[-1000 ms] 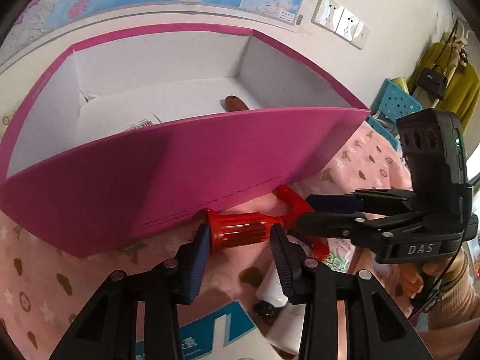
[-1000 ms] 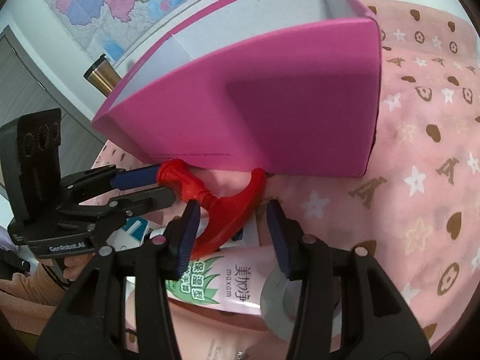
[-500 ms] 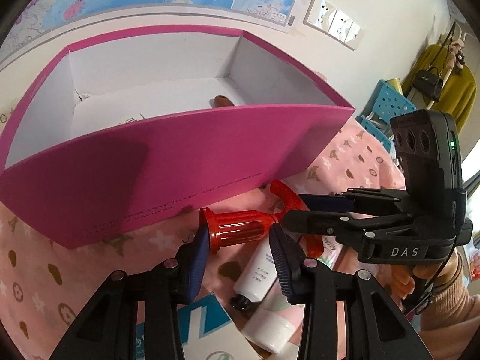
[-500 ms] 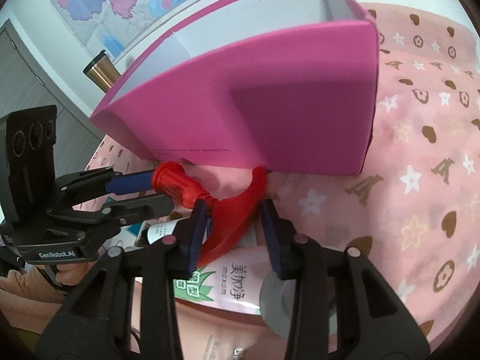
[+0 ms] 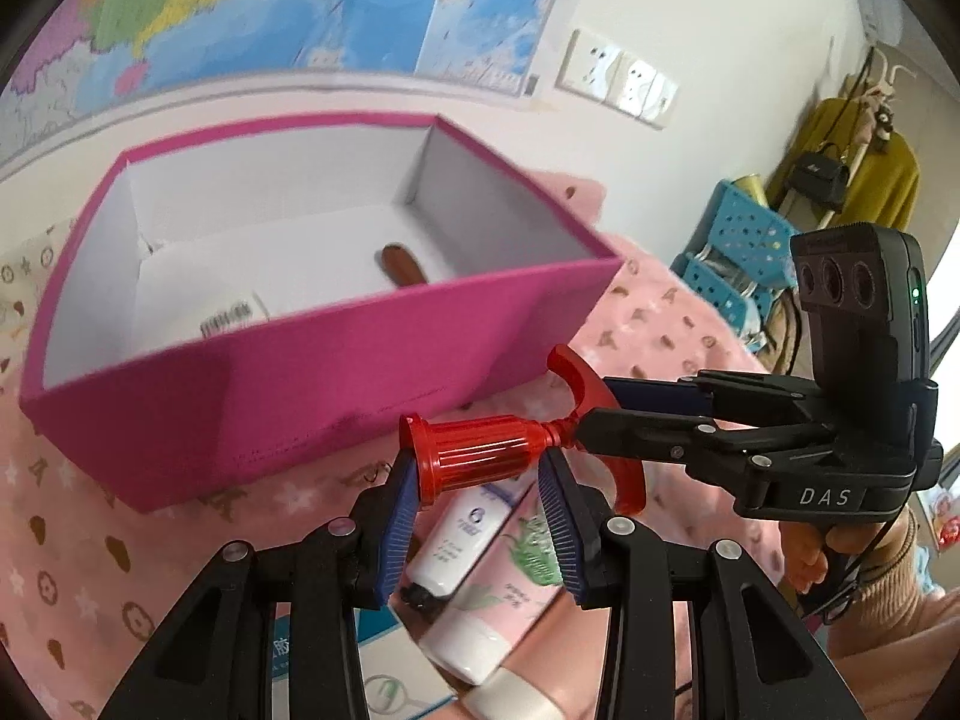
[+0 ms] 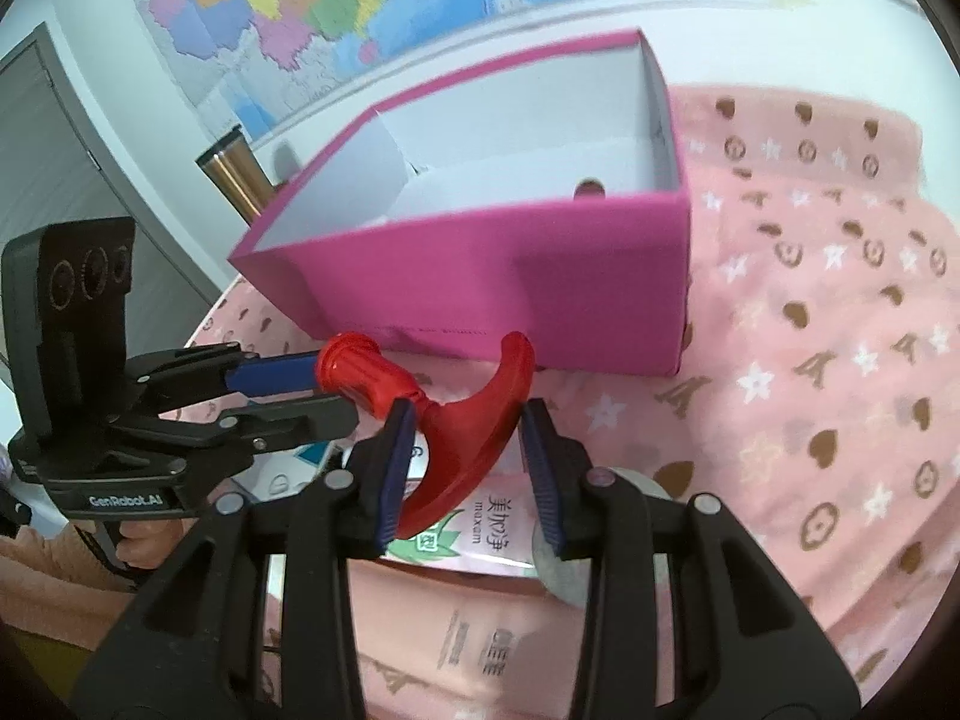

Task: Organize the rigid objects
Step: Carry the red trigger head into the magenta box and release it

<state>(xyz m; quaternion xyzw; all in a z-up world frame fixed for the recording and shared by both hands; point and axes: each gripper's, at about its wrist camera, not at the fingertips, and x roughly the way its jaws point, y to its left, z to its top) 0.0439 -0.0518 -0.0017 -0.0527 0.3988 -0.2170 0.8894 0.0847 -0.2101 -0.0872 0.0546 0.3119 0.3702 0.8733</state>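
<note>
A red plastic tool with a ribbed handle [image 5: 480, 456] and a curved head [image 6: 480, 426] is held in the air in front of a pink box [image 5: 336, 372]. My left gripper [image 5: 480, 516] is shut on the ribbed handle. My right gripper [image 6: 468, 456] is shut on the curved head. Both hold it just below the box's rim [image 6: 480, 216]. The box is open, white inside, with a brown object [image 5: 402, 264] and a small white packet [image 5: 231, 318] in it.
Under the grippers lie a white tube [image 5: 462, 540], a pink tube [image 5: 504, 600], a pink Maxam pack [image 6: 480, 534] and a blue-white carton [image 5: 384, 684]. A pink patterned cloth [image 6: 828, 396] covers the table. A metal flask [image 6: 234, 180] stands behind the box. Blue baskets [image 5: 738, 252] stand far right.
Both grippers have lifted the red tool up off the cloth, away from the box's front wall. The box looks lower and its inside shows more.
</note>
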